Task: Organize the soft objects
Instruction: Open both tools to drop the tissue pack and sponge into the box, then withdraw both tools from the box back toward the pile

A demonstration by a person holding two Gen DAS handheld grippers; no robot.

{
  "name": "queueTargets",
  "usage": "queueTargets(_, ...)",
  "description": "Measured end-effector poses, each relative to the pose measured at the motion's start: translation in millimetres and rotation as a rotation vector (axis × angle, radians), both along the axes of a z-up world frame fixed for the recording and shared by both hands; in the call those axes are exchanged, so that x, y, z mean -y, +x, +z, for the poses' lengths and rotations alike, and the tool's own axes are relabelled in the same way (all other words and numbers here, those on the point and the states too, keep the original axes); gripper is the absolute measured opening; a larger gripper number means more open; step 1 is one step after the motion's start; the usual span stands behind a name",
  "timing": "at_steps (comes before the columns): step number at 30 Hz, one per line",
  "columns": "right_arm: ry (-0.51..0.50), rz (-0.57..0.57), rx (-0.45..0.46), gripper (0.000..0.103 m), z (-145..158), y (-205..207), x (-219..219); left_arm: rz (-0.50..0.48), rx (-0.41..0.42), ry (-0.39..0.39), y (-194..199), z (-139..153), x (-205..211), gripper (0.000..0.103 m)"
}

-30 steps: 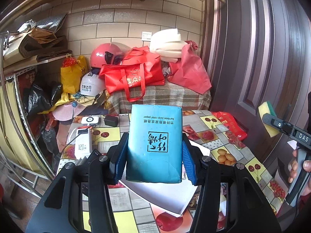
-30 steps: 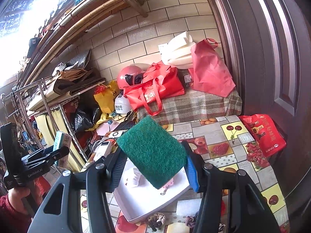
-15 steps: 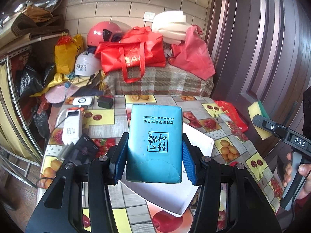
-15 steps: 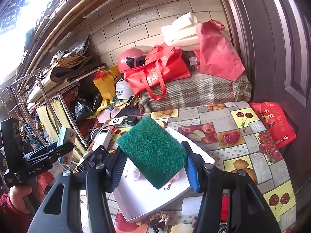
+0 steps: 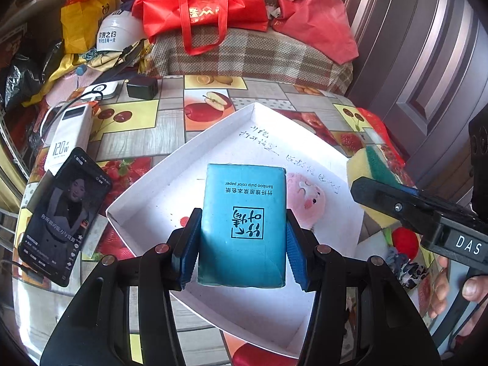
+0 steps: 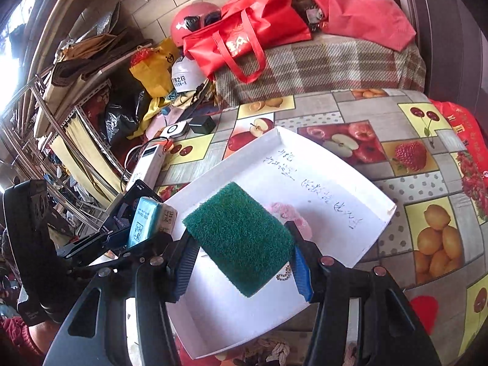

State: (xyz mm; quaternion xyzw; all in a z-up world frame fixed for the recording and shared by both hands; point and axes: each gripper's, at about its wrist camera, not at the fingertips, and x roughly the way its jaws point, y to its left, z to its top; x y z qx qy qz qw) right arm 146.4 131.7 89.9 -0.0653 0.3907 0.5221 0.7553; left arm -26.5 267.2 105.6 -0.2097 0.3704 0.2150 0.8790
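Observation:
My left gripper [image 5: 242,238] is shut on a blue tissue pack [image 5: 244,213] and holds it above the white tray [image 5: 152,189]. My right gripper [image 6: 244,262] is shut on a green and yellow sponge [image 6: 241,235], also above the tray [image 6: 366,195]. A pink soft toy [image 5: 308,195] lies in the tray, partly hidden behind the sponge in the right wrist view [image 6: 292,216]. The sponge shows at the right of the left wrist view [image 5: 369,167], and the tissue pack at the left of the right wrist view [image 6: 143,219].
A phone [image 5: 64,213], a white power bank [image 5: 68,137] and a black charger [image 5: 141,87] lie left of the tray on the fruit-patterned tablecloth [image 5: 137,128]. Small soft items [image 5: 402,244] lie right of the tray. Red bags [image 5: 207,9] and helmets sit behind.
Both grippers have come down and forward over the white tray with their objects still held. The tray now looks much larger and closer.

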Motion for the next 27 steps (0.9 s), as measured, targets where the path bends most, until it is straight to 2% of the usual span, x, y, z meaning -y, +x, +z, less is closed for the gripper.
queueTargets(2, -0.015, -0.007, -0.007, 0.057, -8, 3, -5, 0.005, -0.011, -0.011, 6, -8, -3, 0.05)
queueTargets(4, -0.026, -0.017, -0.006, 0.058, -15, 5, -10, 0.01, -0.022, -0.023, 11, -16, -7, 0.057)
queueTargets(5, -0.031, -0.019, -0.008, 0.064, -18, 6, -11, 0.013, -0.027, -0.025, 14, -19, -9, 0.071)
queueTargets(6, -0.038, -0.021, -0.007, 0.079, -20, 7, -13, 0.021, -0.03, -0.017, 15, -21, -11, 0.091)
queueTargets(7, -0.043, -0.027, -0.001, 0.085, -22, 8, -14, 0.034, -0.032, -0.003, 16, -22, -11, 0.099)
queueTargets(8, -0.044, -0.039, 0.011, 0.086, -23, 9, -14, 0.043, -0.032, 0.009, 16, -23, -13, 0.103)
queueTargets(10, -0.055, -0.06, 0.031, 0.088, -26, 10, -13, 0.057, -0.042, 0.035, 17, -25, -13, 0.103)
queueTargets(12, -0.075, -0.078, 0.043, 0.103, -29, 12, -14, 0.064, -0.048, 0.041, 16, -27, -14, 0.103)
queueTargets(18, -0.073, -0.103, 0.06, 0.103, -29, 15, -10, 0.08, -0.048, 0.047, 10, -29, -14, 0.103)
queueTargets(27, -0.051, -0.126, 0.091, 0.103, -12, 9, 3, 0.088, -0.011, 0.075, -3, -12, -5, 0.103)
